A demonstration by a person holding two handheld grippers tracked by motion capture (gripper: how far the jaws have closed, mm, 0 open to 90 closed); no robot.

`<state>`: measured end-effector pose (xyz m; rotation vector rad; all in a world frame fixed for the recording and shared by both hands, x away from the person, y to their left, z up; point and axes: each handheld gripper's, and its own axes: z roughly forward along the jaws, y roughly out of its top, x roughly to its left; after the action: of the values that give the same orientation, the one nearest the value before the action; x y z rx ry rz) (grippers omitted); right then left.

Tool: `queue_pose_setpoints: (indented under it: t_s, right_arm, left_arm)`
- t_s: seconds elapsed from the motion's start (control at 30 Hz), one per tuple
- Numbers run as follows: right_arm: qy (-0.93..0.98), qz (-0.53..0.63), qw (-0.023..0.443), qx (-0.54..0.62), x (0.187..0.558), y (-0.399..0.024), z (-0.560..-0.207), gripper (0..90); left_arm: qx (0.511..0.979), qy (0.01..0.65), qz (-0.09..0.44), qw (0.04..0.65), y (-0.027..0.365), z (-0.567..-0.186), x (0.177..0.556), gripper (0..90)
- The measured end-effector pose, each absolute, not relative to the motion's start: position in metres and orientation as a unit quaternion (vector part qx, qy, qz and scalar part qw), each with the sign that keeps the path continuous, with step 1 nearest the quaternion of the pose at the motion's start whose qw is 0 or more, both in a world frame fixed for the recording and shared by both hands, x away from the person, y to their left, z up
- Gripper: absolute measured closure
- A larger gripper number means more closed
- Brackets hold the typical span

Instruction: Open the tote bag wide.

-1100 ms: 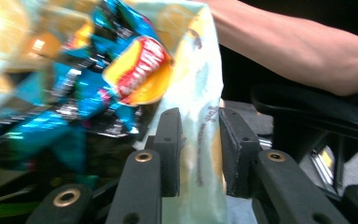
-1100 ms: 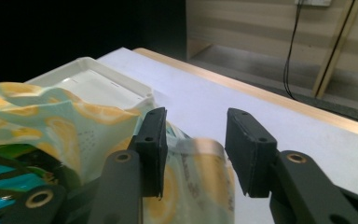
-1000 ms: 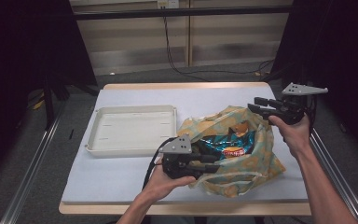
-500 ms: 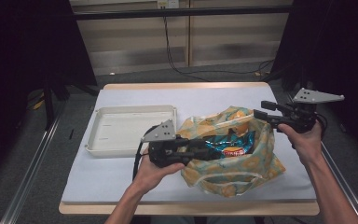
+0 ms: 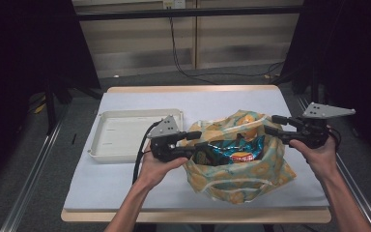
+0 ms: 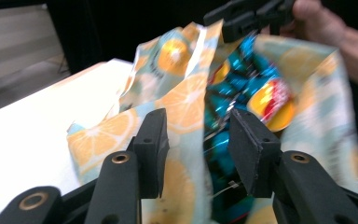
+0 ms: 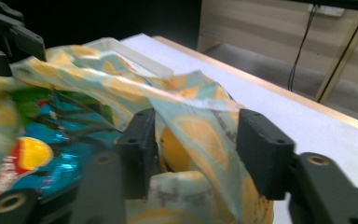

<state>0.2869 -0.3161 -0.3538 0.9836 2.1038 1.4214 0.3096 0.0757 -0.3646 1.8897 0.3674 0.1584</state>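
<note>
Both sets of jaws stood parted around the lemon-print bag's point(image 5: 236, 164) rim, left gripper point(image 5: 193, 145) just widening, right gripper point(image 5: 270, 126) just narrowing, neither pad pressing cloth that I could see. I judged I was spreading the bag's mouth on the table point(image 5: 140, 193) beside the white tray point(image 5: 125, 137); next called for clamping each side before reaching the blue chip packet point(image 5: 234, 153) inside.

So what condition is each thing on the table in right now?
Orange-slice-print fabric bag: mouth spread open.
Blue foil snack packet: lying inside the bag.
White plastic tray: empty.
Left gripper: jaws apart around the bag's edge.
Right gripper: jaws apart astride the opposite edge.
</note>
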Motion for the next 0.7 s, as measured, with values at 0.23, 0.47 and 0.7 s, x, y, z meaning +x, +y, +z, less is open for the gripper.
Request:
queue_pose_setpoints:
  t_s: [0.23, 0.47, 0.7]
  right_arm:
    - [0.749, 0.520, 0.202, 0.356, 0.316, -0.309, -0.357, 90.0]
    - [0.750, 0.511, 0.199, 0.370, 0.348, -0.302, -0.358, 90.0]
    - [0.755, 0.496, 0.191, 0.385, 0.364, -0.296, -0.372, 90.0]
  left_arm:
    - [0.785, 0.185, 0.049, 0.589, 0.078, -0.373, 0.333, 90.0]
    - [0.789, 0.210, 0.038, 0.577, 0.078, -0.388, 0.354, 90.0]
    - [0.791, 0.226, 0.029, 0.567, 0.079, -0.403, 0.359, 90.0]
